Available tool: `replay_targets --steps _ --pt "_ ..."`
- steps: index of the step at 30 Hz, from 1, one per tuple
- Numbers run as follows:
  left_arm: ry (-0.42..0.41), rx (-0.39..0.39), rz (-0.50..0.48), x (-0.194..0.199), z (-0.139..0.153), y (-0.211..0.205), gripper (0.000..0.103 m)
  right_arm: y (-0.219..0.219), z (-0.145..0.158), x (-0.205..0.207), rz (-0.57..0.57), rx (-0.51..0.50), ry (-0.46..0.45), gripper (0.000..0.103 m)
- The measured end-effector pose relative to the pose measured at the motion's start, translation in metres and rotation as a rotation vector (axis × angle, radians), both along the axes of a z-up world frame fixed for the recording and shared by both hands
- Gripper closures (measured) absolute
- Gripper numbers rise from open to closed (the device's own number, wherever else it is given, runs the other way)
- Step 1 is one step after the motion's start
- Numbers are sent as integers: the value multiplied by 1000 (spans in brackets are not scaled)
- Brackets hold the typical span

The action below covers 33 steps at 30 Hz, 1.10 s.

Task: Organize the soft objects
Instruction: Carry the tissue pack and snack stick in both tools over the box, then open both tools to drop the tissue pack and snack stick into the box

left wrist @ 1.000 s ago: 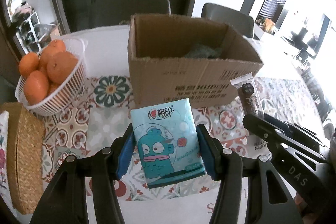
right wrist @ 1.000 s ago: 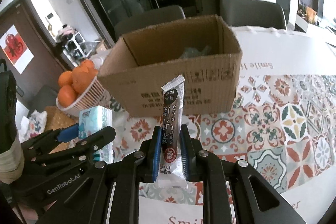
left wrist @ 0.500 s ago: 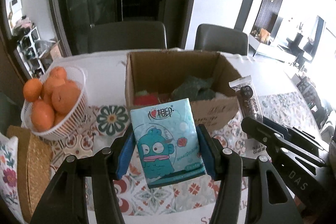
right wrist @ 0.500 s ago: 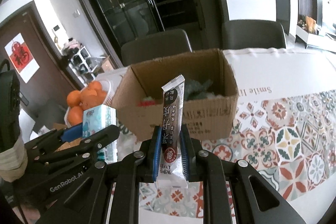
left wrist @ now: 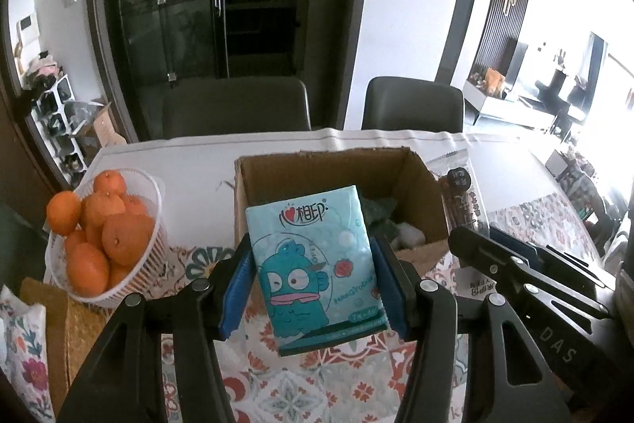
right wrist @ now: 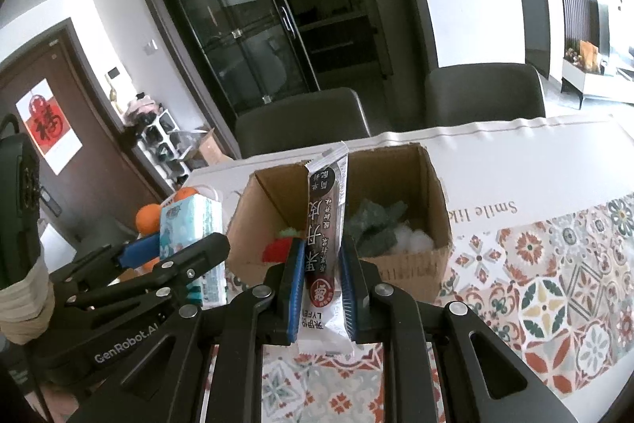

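My left gripper [left wrist: 313, 284] is shut on a light-blue tissue pack [left wrist: 313, 264] with a cartoon fish, held upright above the table in front of an open cardboard box [left wrist: 253, 177]. My right gripper [right wrist: 319, 288] is shut on a long snack bar wrapper [right wrist: 323, 244], white with a dark panel, also held upright before the box [right wrist: 436, 201]. The box holds green, white and red soft items [right wrist: 376, 228]. The tissue pack [right wrist: 190, 236] and left gripper [right wrist: 158, 256] show at left in the right wrist view; the right gripper [left wrist: 527, 276] and snack bar [left wrist: 463, 201] show at right in the left wrist view.
A white basket of oranges [left wrist: 103, 236] stands left of the box, with a woven mat [left wrist: 59, 320] nearer. The table has a patterned tile cloth [right wrist: 554, 284]. Two dark chairs [left wrist: 237, 113] stand behind the table.
Both grippers have risen with their loads, so both views now look down into the open box instead of at its front wall.
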<state>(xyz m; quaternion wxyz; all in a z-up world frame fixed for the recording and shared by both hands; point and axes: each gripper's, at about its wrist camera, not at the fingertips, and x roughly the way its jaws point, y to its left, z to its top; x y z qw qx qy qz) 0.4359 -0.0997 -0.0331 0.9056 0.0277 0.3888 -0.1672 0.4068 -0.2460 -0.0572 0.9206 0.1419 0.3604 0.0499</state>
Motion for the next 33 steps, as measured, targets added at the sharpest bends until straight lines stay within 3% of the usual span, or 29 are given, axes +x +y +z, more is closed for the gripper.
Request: replay_targets --steps 15,27,29,33 --pt "13 -2 -2 47 -2 -9 47 -8 -3 48 4 21 15 84" --pt "78 47 -9 95 -32 -25 46 -15 -39 92 0 59 107 84" --pt "89 58 -9 101 -40 -28 45 -16 -45 97 -18 43 116 82" --pt "126 62 -4 111 -53 -31 38 -22 -53 103 -55 4 149 71"
